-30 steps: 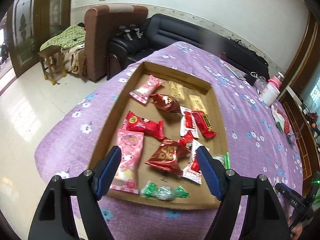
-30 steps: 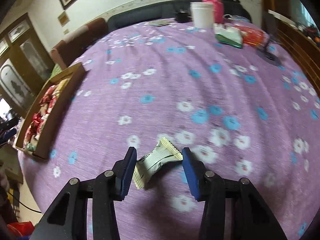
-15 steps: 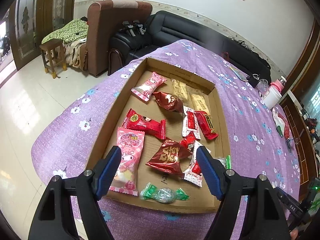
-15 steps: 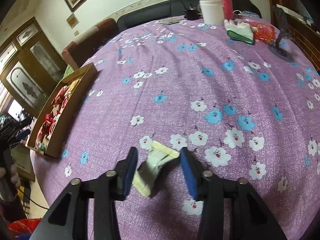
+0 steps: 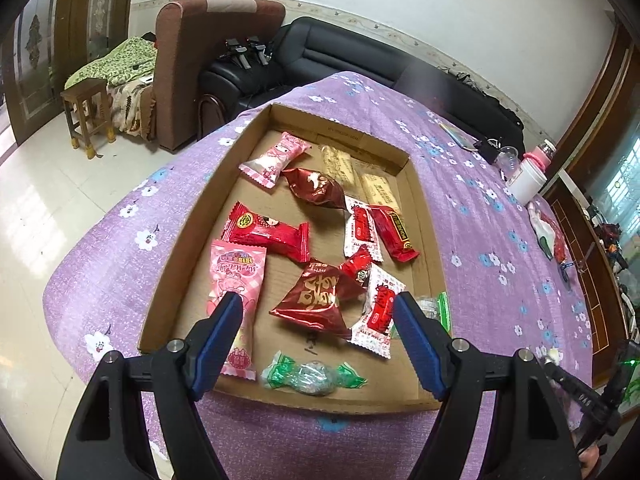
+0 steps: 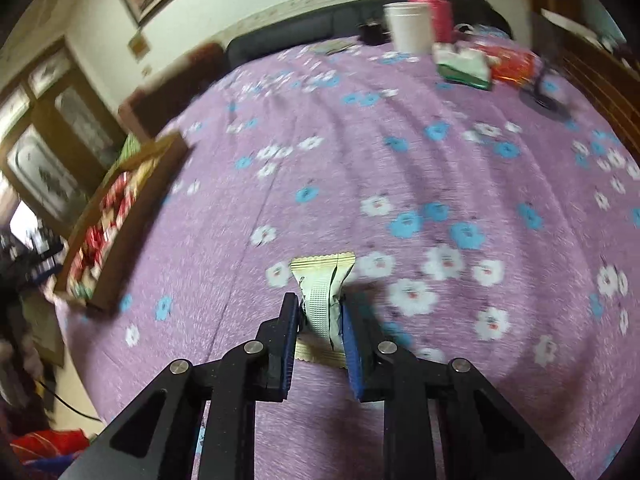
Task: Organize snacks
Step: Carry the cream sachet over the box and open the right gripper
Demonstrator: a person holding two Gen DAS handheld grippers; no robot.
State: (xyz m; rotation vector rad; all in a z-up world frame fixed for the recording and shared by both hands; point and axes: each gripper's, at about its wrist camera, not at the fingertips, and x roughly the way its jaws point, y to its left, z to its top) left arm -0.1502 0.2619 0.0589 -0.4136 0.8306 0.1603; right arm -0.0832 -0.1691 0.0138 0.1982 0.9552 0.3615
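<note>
Left of gripper (image 6: 320, 314): snack tray (image 6: 138, 216).

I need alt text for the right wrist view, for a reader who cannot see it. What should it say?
The right hand-held gripper is shut on a pale green snack packet, held above a purple flowered tablecloth. At the left table edge sits a cardboard tray of red snacks; a white cup and pink bottle stand at the far side.
</note>
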